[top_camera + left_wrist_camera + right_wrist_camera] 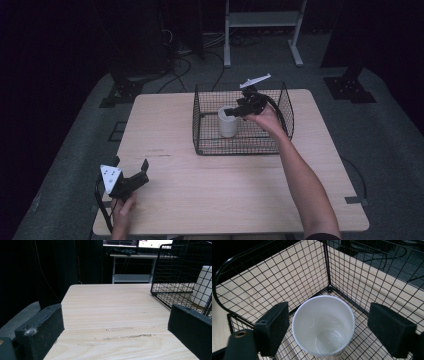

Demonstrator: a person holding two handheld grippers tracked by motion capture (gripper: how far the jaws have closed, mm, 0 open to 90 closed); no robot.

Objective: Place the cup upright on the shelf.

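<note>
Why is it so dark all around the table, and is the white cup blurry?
High view: light falls on the table, the room behind is nearly black, and the picture is soft. Right gripper view: the cup is sharp, with a faint sheen inside; the near jaws are slightly soft. Left gripper view: the wood grain is clear, the basket crisp, the background dark.

The black wire-mesh basket (243,146) is walling in my right tool (239,110) on all four sides, leaving the open top as the way in. The white plastic cup (227,122) is standing upright inside, taking up room near the left wall, with bare floor lying beside it. The pale wooden tabletop (200,190) is stretching unobstructed before my left tool (131,166).
</note>
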